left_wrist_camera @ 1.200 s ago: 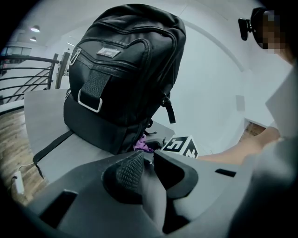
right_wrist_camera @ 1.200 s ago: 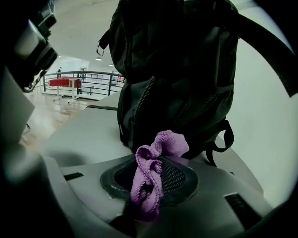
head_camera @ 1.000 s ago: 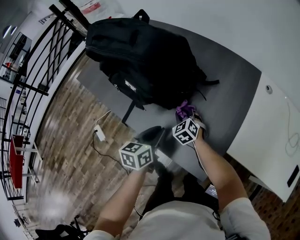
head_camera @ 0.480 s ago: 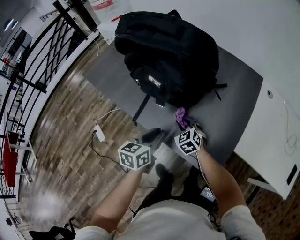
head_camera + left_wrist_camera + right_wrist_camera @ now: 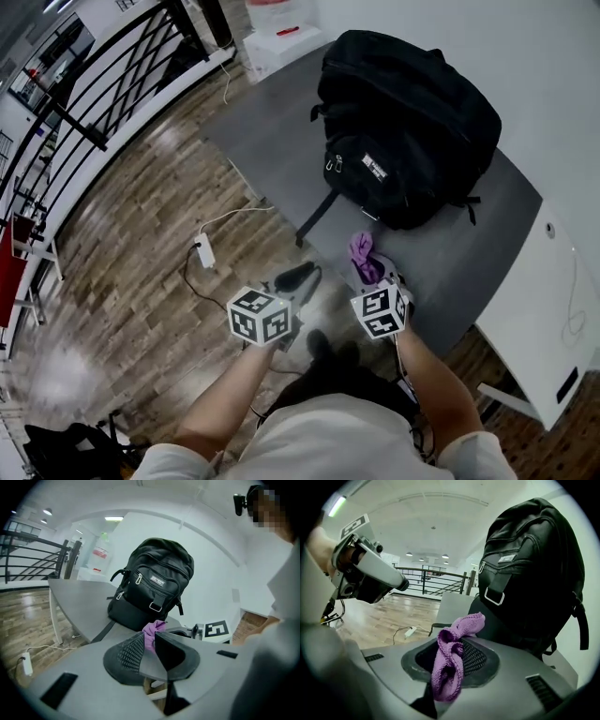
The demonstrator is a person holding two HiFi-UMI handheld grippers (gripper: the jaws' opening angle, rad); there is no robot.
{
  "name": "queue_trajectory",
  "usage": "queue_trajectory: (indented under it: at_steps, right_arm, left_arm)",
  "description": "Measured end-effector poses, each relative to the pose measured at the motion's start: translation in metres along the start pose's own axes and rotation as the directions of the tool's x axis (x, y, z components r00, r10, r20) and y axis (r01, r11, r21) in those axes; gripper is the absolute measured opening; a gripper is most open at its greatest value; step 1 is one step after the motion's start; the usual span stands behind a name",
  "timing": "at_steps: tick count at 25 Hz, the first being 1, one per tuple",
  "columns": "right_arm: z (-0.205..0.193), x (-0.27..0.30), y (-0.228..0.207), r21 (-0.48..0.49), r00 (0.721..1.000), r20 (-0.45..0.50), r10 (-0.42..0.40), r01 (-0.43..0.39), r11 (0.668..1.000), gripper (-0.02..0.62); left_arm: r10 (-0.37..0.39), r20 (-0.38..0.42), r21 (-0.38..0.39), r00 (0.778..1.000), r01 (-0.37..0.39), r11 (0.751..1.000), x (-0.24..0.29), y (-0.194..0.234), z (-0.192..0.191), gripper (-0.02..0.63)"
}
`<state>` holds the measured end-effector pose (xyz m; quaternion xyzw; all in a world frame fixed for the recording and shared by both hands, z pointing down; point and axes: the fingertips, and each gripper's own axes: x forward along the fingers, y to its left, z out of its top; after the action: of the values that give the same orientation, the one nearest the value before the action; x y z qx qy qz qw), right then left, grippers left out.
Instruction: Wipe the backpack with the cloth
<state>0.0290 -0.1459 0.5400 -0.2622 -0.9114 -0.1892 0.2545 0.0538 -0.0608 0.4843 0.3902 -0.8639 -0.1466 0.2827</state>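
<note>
The right gripper point(image 5: 452, 663) pinches the cloth point(image 5: 461, 627), the left gripper point(image 5: 150, 651) stands narrow and empty, and the backpack point(image 5: 534, 564) ahead of the jaws seems not yet wiped.

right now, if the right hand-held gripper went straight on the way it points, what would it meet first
Most likely the lower front of the backpack, straight ahead of the right hand-held gripper and its cloth. Tilted downward, it might touch the table first; depth is unclear.
</note>
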Motion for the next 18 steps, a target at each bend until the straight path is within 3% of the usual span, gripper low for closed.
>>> queue_trajectory:
  at_steps: [5,11,15,18]
  right_arm:
    - [0.016,-0.005,0.008,0.045,0.998,0.042,0.054,-0.056,0.997,0.101]
    - [0.002,0.040,0.020,0.131,0.992,0.060,0.108,-0.115,0.985,0.101]
    - [0.010,0.042,0.028,0.155,0.995,0.058,0.086,-0.094,0.983,0.101]
    - [0.029,0.055,0.028,0.180,0.997,0.068,0.040,-0.052,0.982,0.101]
  left_arm:
    - [0.082,0.062,-0.049,0.995,-0.079,0.996,-0.032,0.014,0.000,0.051]
    - [0.177,0.089,-0.074,0.980,-0.170,0.983,-0.044,0.069,-0.012,0.051]
    - [0.170,0.110,-0.069,0.979,-0.163,0.984,-0.059,0.084,-0.003,0.051]
    - [0.123,0.122,-0.042,0.985,-0.118,0.992,-0.064,0.106,0.016,0.051]
